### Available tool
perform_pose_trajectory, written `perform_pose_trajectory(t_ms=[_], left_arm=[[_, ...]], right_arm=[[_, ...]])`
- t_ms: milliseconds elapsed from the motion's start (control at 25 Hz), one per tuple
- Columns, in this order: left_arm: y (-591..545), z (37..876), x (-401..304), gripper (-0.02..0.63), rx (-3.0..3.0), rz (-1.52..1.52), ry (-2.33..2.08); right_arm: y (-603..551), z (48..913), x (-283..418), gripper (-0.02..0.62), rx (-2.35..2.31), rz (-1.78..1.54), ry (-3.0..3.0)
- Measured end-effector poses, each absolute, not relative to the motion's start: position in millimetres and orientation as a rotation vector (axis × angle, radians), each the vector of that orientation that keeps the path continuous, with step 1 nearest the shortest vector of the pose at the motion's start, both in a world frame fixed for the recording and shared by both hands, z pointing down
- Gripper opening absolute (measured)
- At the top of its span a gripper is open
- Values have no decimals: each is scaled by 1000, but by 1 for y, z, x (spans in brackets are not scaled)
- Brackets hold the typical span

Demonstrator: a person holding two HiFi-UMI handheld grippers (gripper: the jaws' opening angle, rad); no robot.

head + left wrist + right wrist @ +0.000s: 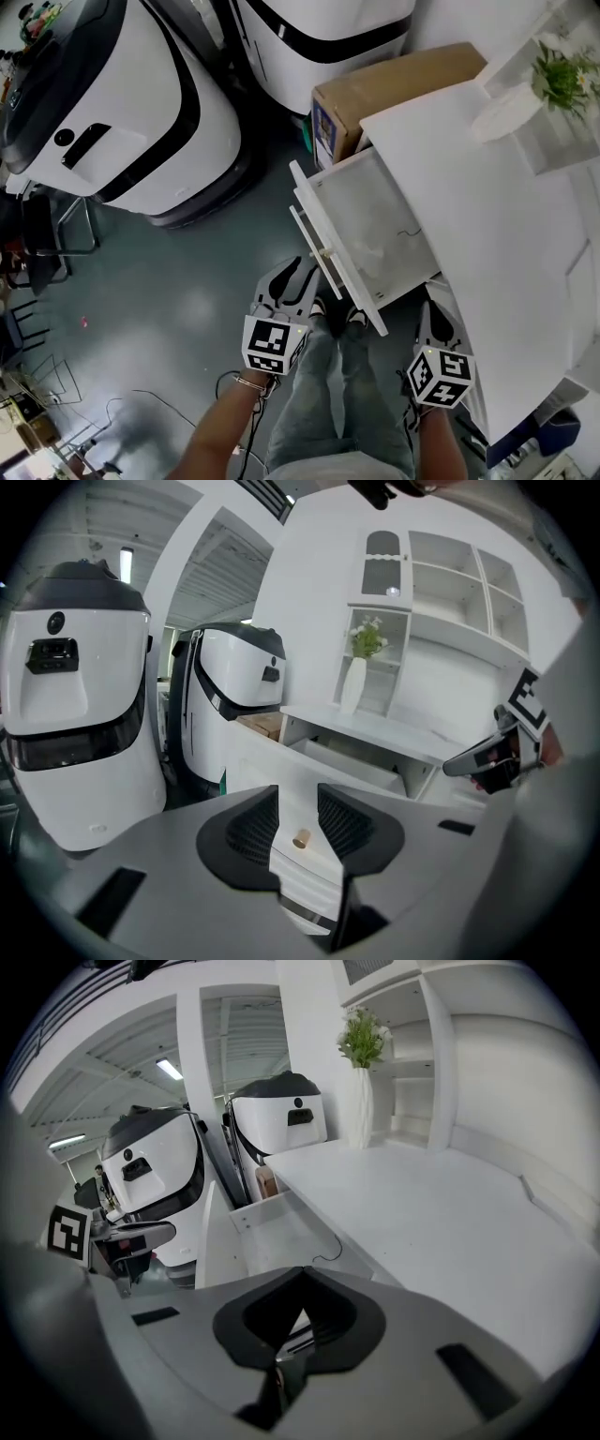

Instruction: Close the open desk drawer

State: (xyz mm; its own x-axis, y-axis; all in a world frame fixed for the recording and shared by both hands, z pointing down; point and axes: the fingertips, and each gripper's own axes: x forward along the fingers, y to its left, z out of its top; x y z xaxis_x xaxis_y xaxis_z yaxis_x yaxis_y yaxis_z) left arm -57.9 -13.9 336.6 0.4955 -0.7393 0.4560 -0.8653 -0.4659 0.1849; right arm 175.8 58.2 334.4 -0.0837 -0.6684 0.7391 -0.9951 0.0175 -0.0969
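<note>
Drawer (375, 225) open, its front just ahead of left tongs' (302, 272) parted jaws.

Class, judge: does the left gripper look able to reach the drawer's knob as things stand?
Probably yes: the left gripper faces the drawer front, its open jaws frame the knob, nothing stands between.

Cardboard box (394, 84), vase (504, 111) (green sprigs (562, 75))
</note>
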Motion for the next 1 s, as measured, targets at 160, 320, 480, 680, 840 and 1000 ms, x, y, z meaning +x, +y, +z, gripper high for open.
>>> perform_pose_trajectory(t_ms=[160,320,480,680,840,1000], left_arm=[[-16,346,-55,132,2415,472,-1283],[-17,349,-43,134,2516,486,-1162],[-16,352,-29,138,2628,524,-1005],[-20,354,-18,138,2724,570,-873],[-21,357,-12,141,2777,603,-777],[-22,361,-8,143,2815,659,-715]], right_arm=[[64,345,176,6,1684,869,-1771],[67,350,178,6,1682,882,-1749],[68,354,179,6,1687,896,-1735],[70,359,182,6,1697,915,-1721],[71,361,184,6,1706,923,-1716],[72,363,186,6,1710,933,-1707]])
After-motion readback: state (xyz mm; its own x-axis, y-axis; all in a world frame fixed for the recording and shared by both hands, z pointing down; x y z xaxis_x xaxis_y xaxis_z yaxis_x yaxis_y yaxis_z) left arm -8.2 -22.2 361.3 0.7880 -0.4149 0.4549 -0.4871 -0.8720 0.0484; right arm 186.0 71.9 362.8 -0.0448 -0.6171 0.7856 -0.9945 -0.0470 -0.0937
